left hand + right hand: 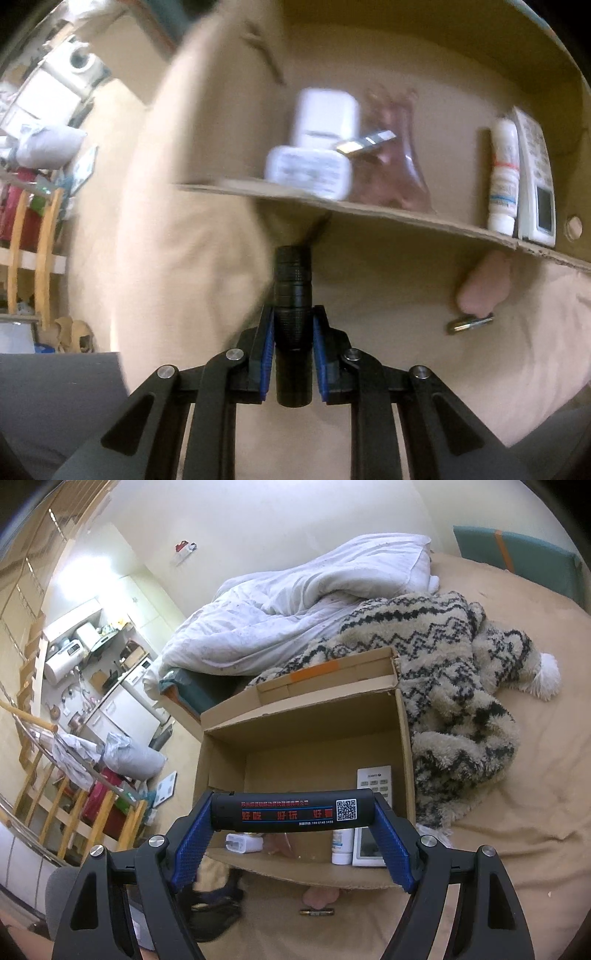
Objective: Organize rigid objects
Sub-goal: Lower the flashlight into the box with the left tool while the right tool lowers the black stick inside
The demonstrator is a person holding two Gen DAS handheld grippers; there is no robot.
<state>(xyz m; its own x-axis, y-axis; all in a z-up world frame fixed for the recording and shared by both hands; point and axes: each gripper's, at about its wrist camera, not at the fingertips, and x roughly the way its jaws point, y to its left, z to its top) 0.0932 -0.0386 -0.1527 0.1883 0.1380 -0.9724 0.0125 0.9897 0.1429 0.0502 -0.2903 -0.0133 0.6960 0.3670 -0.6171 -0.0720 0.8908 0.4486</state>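
My left gripper [293, 325] is shut on a black ribbed flashlight [293, 291], which points forward at the near wall of the open cardboard box [406, 218]. My right gripper [293, 814] is shut on the ends of a black tube with red print and a QR code [291, 810], held crosswise above the box's [236, 723] near edge. Inside the box lie white chargers [321, 147], a white bottle [503, 177] and a white remote [535, 184]. A battery [469, 325] and a pink object [484, 284] lie on the bed in front of the box.
The box sits on a tan bedsheet [517, 812]. A patterned fleece blanket [461, 686] lies to its right and a white duvet [295, 616] behind it. A wooden railing [55, 812] and room clutter are to the left.
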